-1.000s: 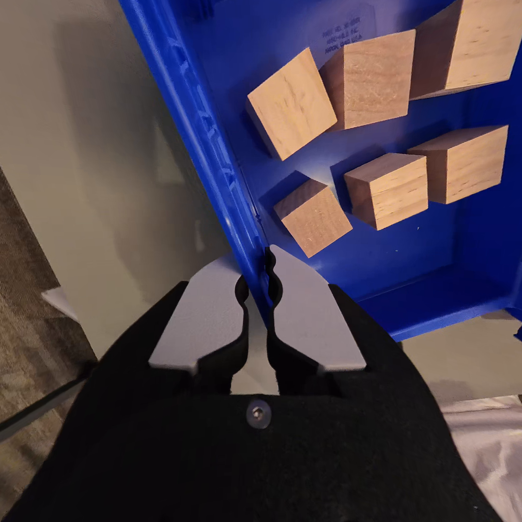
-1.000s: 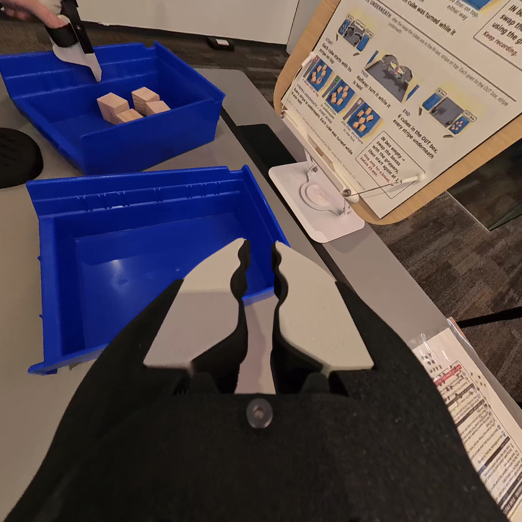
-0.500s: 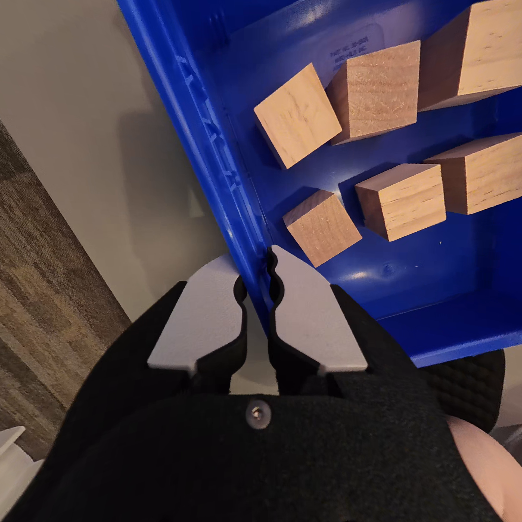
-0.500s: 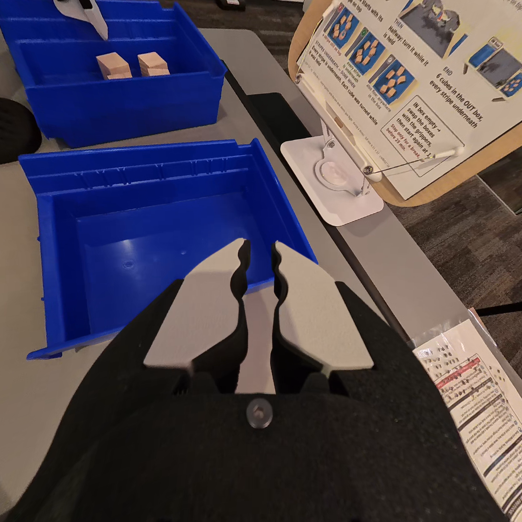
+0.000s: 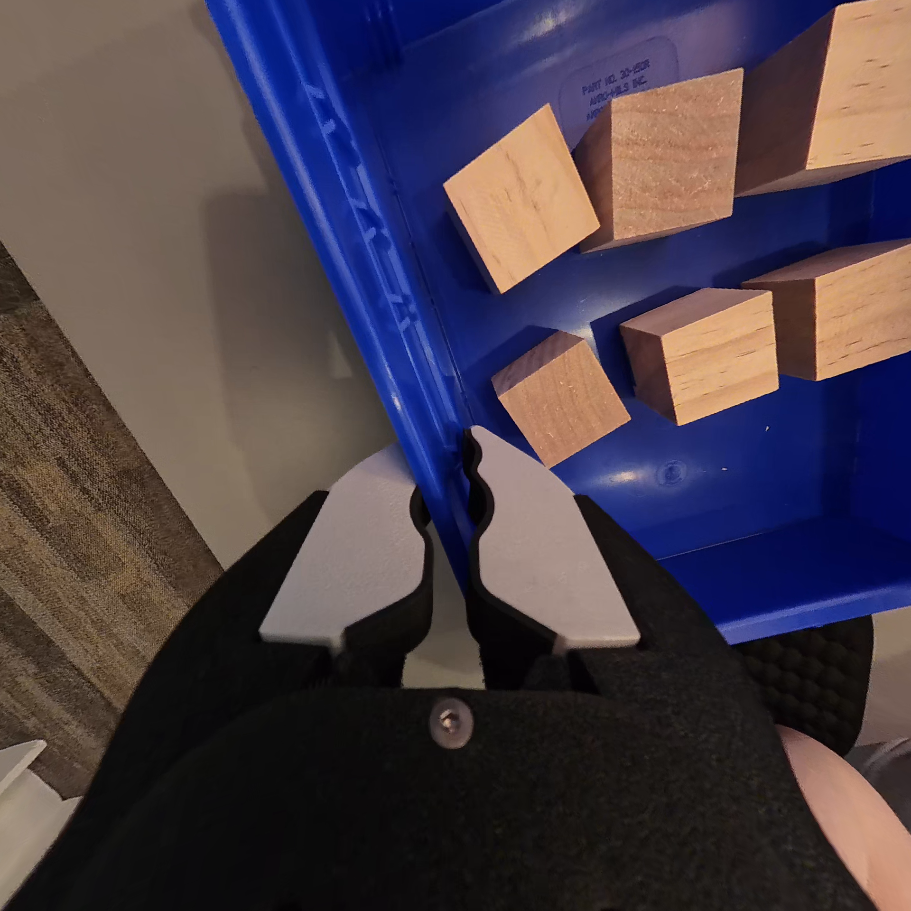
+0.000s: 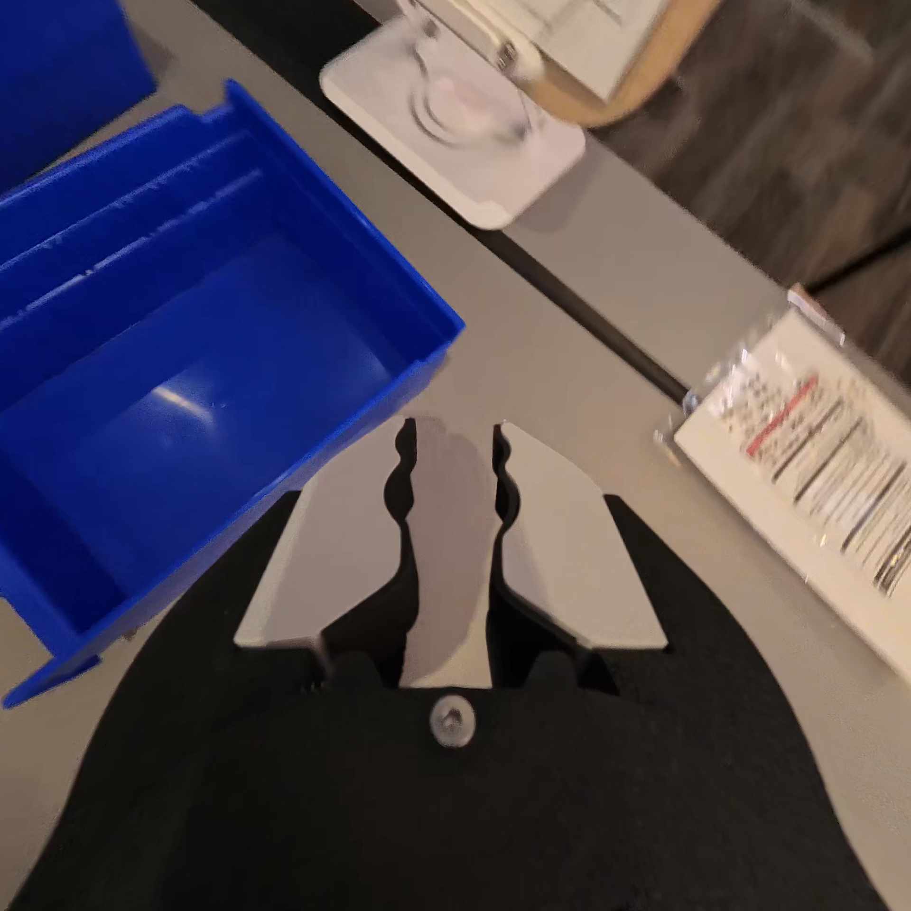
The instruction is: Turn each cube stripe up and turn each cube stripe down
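Observation:
Several plain wooden cubes lie in a blue bin (image 5: 355, 197); the nearest cube (image 5: 562, 394) sits just beyond my fingertips, another (image 5: 520, 197) farther in. No stripe shows on any visible face. My left gripper (image 5: 436, 443) is shut on the bin's side wall, one finger outside and one inside. My right gripper (image 6: 453, 424) is open and empty above the grey table, just right of the near corner of a second, empty blue bin (image 6: 320, 246). The right wrist view is motion-blurred.
A white stand base (image 6: 453, 123) holding a wooden board stands at the table's far edge. A laminated sheet (image 6: 813, 493) lies to the right. A black round pad (image 5: 813, 690) shows under the cube bin's end. Carpet floor (image 5: 74, 443) lies beyond the table edge.
My left gripper kept its grip on the bin wall while the bin shifted; the black pad came into view. My right gripper swung right, off the empty bin, and its jaws widened.

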Demonstrator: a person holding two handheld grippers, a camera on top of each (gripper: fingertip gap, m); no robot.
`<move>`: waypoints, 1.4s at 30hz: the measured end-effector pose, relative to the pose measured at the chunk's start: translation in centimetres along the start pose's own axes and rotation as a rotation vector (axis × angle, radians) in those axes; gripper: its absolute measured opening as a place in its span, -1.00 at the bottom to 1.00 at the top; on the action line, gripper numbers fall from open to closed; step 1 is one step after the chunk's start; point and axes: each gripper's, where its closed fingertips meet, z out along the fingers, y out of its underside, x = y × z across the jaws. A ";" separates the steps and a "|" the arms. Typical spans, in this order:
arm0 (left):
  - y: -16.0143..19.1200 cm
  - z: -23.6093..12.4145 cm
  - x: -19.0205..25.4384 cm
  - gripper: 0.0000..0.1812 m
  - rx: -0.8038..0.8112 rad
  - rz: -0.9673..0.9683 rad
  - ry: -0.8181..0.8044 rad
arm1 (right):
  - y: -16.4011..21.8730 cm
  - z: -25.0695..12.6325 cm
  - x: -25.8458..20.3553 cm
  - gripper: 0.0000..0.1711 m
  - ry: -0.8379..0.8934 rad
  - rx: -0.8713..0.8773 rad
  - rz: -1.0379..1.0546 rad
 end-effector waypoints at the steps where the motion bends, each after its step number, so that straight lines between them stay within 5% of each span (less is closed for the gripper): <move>1: 0.0 0.0 0.1 -0.90 0.001 0.010 -0.001 | 0.2 -0.1 0.2 -0.64 0.008 -0.008 0.045; 10: -0.2 0.1 0.5 -0.86 0.028 -0.012 0.024 | 2.3 2.8 -2.6 -0.29 -0.078 -0.160 0.389; 17: -0.7 -2.3 0.3 -0.73 0.149 -0.145 0.106 | 5.5 7.2 -7.4 -0.11 -0.080 -0.434 0.327; 20: -0.7 -4.0 -1.1 -0.56 0.190 -0.171 0.001 | 6.8 8.5 -9.6 -0.48 -0.154 -0.537 0.299; 26: -1.7 -6.5 -0.4 -0.71 0.278 -0.085 -0.072 | 8.1 8.6 -5.9 -0.91 -0.104 -0.560 0.345; 29: -2.8 -7.6 0.7 -0.74 0.324 -0.050 -0.073 | 9.1 7.9 -3.5 -0.93 -0.175 -0.539 0.420; 42: -6.5 -10.8 5.7 -0.82 0.552 0.077 0.099 | 17.4 2.4 11.6 -0.93 0.046 -0.424 0.662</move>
